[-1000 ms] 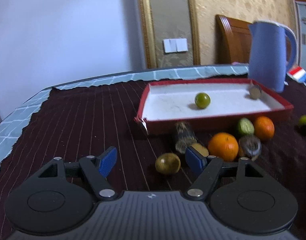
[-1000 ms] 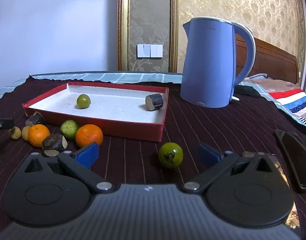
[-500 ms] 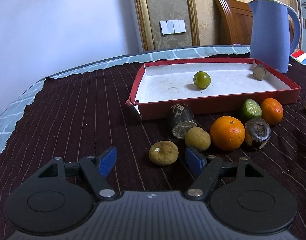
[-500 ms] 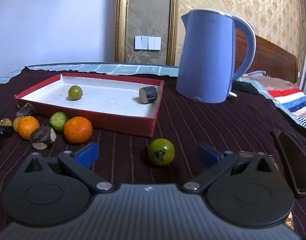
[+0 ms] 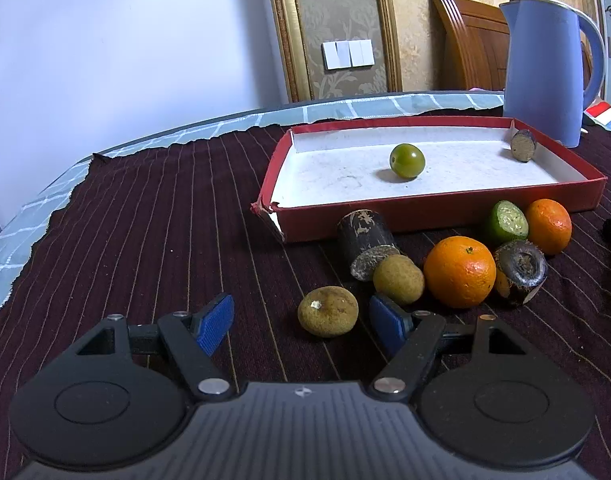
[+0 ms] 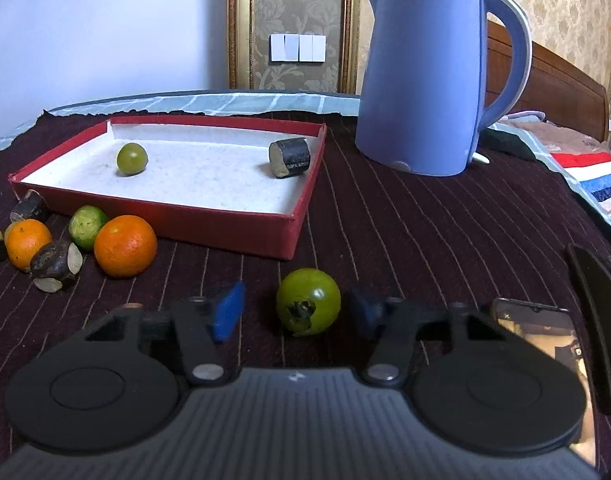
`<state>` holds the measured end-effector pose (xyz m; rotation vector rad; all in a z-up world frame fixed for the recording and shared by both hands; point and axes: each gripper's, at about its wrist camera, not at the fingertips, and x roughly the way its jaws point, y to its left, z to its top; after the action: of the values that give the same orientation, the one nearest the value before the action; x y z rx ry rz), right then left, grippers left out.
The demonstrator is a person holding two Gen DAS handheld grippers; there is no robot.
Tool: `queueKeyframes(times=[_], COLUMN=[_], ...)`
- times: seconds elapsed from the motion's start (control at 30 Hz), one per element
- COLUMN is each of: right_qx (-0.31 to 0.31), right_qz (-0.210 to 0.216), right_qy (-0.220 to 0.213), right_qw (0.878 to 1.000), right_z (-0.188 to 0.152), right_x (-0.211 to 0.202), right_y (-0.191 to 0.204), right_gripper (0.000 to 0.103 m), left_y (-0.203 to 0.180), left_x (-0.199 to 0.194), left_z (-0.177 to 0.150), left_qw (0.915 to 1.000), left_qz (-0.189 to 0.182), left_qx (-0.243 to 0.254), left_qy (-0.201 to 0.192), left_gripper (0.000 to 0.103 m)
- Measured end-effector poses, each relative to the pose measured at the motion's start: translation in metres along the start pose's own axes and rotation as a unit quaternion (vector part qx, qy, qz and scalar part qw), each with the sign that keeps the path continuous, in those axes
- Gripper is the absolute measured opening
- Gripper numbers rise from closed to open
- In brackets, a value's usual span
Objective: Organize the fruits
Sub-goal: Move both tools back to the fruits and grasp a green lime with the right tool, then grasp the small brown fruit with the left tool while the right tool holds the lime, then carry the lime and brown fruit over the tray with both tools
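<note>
Our right gripper is closing its fingers around a green fruit, pads not yet touching it. Our left gripper has fingers spread, a brown fruit between them, untouched. Beyond lie oranges beside the red tray, which holds a green fruit. The dark striped surface is open toward the kettle.

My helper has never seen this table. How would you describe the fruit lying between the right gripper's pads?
Find the blue kettle and the red tray beside it. Before the tray's near corner lies a lone green tomato, the right gripper closing around it. Unlike the clustered oranges, it has a dark stem scar.
</note>
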<state>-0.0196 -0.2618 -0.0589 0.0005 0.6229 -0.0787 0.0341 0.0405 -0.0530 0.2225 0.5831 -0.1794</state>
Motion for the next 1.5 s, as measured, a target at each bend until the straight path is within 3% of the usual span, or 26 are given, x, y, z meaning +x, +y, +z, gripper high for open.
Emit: queueKeyframes(times=[0.07, 0.3, 0.5, 0.57, 0.6, 1.07, 1.5], right_qx=[0.006, 0.007, 0.011, 0.011, 0.011, 0.014, -0.021], right_qz=[-0.008, -0.018, -0.015, -0.015, -0.015, -0.011, 0.035], right_qy=[-0.004, -0.01, -0.013, -0.013, -0.013, -0.023, -0.061], right_qw=[1.0, 1.0, 1.0, 1.0, 1.0, 1.0, 0.997], right_z=[-0.001, -0.003, -0.004, -0.004, -0.004, -0.004, 0.019], right_x=[-0.001, -0.005, -0.005, -0.005, -0.005, -0.014, -0.024], right_y=[-0.001, 0.0, -0.002, -0.002, -0.002, 0.004, 0.062], right_gripper=[0.03, 0.029, 0.029, 0.029, 0.029, 0.029, 0.029], left_y=[0.0, 0.001, -0.001, 0.0, 0.0, -0.008, -0.059], left_x=[0.0, -0.001, -0.001, -0.001, -0.002, -0.024, -0.018], left_z=[-0.001, 0.0, 0.001, 0.0, 0.0, 0.013, 0.046], left_qw=[1.0, 1.0, 0.9998, 0.9996, 0.9994, 0.9983, 0.9973], left_qz=[-0.001, -0.003, -0.021, -0.029, -0.033, -0.042, -0.058], left_qx=[-0.002, -0.001, 0.001, -0.003, -0.004, -0.024, -0.004], left_qy=[0.0, -0.002, -0.001, -0.002, -0.002, -0.033, -0.045], left_gripper=[0.075, 0.074, 0.046, 0.032, 0.03, 0.03, 0.03])
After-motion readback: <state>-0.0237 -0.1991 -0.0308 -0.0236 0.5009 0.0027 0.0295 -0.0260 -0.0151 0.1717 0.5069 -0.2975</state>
